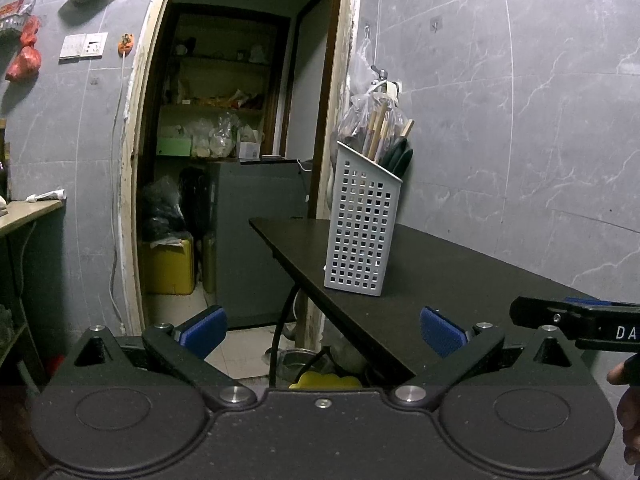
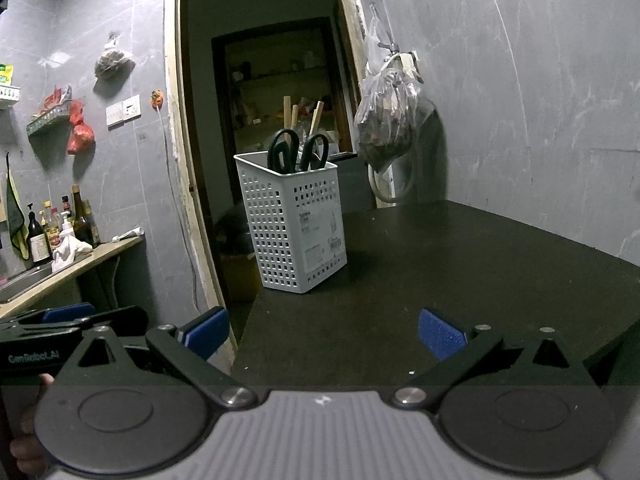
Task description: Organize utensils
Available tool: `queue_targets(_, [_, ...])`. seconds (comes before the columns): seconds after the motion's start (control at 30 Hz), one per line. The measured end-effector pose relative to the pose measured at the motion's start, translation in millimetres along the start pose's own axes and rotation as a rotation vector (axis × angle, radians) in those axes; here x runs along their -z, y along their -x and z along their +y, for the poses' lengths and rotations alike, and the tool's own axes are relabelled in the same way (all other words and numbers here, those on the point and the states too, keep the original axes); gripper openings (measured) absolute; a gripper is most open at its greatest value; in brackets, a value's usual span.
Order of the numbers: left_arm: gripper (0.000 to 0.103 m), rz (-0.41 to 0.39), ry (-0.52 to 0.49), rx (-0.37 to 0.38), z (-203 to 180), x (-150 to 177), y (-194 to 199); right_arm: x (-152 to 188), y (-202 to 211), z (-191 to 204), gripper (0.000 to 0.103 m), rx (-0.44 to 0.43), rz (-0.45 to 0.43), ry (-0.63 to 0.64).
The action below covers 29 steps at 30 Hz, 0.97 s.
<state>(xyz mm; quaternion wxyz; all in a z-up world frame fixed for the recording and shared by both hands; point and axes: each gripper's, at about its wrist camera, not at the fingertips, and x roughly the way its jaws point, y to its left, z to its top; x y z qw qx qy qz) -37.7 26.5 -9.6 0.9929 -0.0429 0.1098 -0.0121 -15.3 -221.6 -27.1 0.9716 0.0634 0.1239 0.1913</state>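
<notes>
A white perforated utensil basket point(image 1: 362, 232) point(image 2: 294, 220) stands upright near the left edge of a dark table point(image 1: 460, 276) point(image 2: 440, 272). Black-handled scissors point(image 2: 298, 152) point(image 1: 396, 156) and wooden sticks point(image 2: 287, 110) point(image 1: 378, 130) poke out of its top. My left gripper point(image 1: 323, 330) is open with nothing between its blue pads, held short of the table's near corner. My right gripper point(image 2: 323, 332) is open and empty too, above the table's near edge. Each gripper shows at the side of the other's view: the right one point(image 1: 576, 320), the left one point(image 2: 72, 320).
An open doorway point(image 1: 236, 140) behind the table leads to a storeroom with shelves, a grey cabinet and a yellow container point(image 1: 168, 266). A bag point(image 2: 390, 120) hangs on the wall behind the table. At the left, a counter point(image 2: 68, 268) holds bottles and a cloth.
</notes>
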Motion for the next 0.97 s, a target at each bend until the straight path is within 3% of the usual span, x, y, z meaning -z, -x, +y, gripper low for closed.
queue_targets(0.97, [0.102,0.031,-0.009,-0.007,-0.5,-2.4,-6.1,2.1,-2.1,-0.8,0.103,-0.004,0.007,0.002])
